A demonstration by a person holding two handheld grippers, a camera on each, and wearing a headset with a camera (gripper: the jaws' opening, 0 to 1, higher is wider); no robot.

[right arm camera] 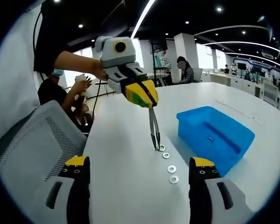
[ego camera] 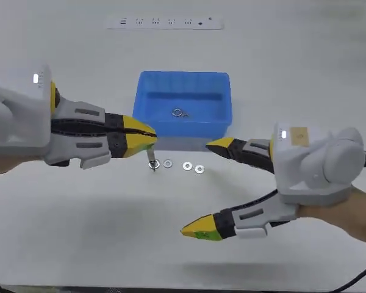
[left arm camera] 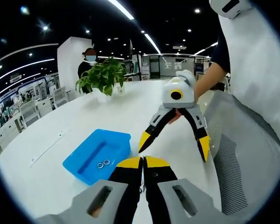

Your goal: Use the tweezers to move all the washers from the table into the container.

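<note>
Hanging below the clamped left tongs [ego camera: 151,138], tweezers [right arm camera: 154,127] meet the leftmost washer [right arm camera: 162,148].

I see the blue plastic container [ego camera: 183,129] on the white table [ego camera: 110,232], steel washers [ego camera: 179,112] inside it. A row of four washers [ego camera: 187,166] lies just before it, the white power strip [ego camera: 165,23] well behind.

white table [ego camera: 79,232]: blue container [ego camera: 183,129], four washers [ego camera: 187,165], power strip [ego camera: 165,23]
</note>
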